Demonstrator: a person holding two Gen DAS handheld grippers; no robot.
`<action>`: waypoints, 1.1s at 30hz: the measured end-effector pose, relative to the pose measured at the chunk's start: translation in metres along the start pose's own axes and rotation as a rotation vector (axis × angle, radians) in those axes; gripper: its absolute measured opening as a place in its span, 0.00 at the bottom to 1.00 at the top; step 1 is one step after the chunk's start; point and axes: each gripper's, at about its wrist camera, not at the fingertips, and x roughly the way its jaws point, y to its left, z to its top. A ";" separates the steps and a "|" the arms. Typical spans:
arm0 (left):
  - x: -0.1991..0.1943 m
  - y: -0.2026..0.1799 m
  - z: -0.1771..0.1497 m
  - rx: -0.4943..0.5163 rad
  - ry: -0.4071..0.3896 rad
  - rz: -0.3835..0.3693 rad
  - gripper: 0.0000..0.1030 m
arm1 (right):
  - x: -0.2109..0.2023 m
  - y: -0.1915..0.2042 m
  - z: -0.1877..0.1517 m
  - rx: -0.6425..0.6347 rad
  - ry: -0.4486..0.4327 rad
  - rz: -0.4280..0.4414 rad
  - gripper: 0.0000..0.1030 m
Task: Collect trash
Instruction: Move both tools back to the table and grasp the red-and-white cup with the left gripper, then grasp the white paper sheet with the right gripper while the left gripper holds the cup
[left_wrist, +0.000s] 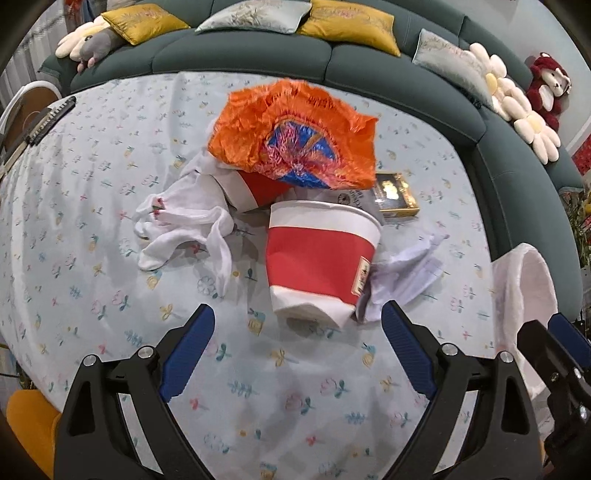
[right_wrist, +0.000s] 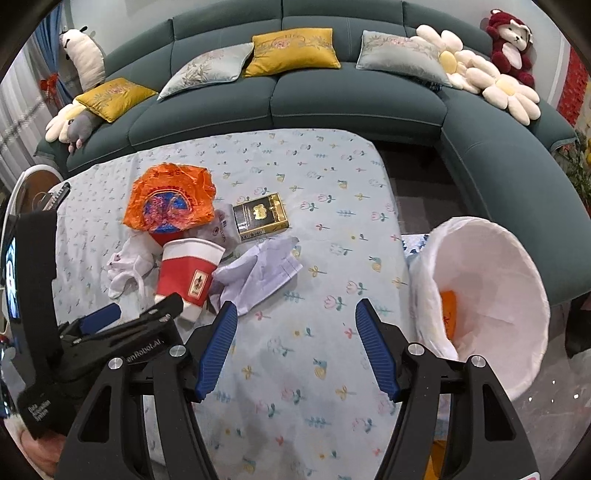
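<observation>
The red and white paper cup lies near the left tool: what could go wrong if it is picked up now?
1. The open left tool faces the paper cup, which lies on its side; a hard squeeze may crush it or push it away.
2. The crumpled white paper touches the cup and may be dragged along.
3. The bin stands off the table's right edge, so a loose grip may drop the cup on the way.

Left gripper reads, seemingly, "enRobot.AI".
</observation>
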 end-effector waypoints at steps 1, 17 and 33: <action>0.004 0.000 0.002 0.001 0.011 -0.005 0.85 | 0.007 0.001 0.004 0.002 0.007 0.000 0.62; 0.058 -0.007 0.020 0.031 0.144 -0.032 0.67 | 0.072 0.005 0.037 0.059 0.070 0.046 0.62; 0.038 0.037 0.010 -0.048 0.109 -0.018 0.67 | 0.128 0.024 0.029 0.122 0.211 0.127 0.35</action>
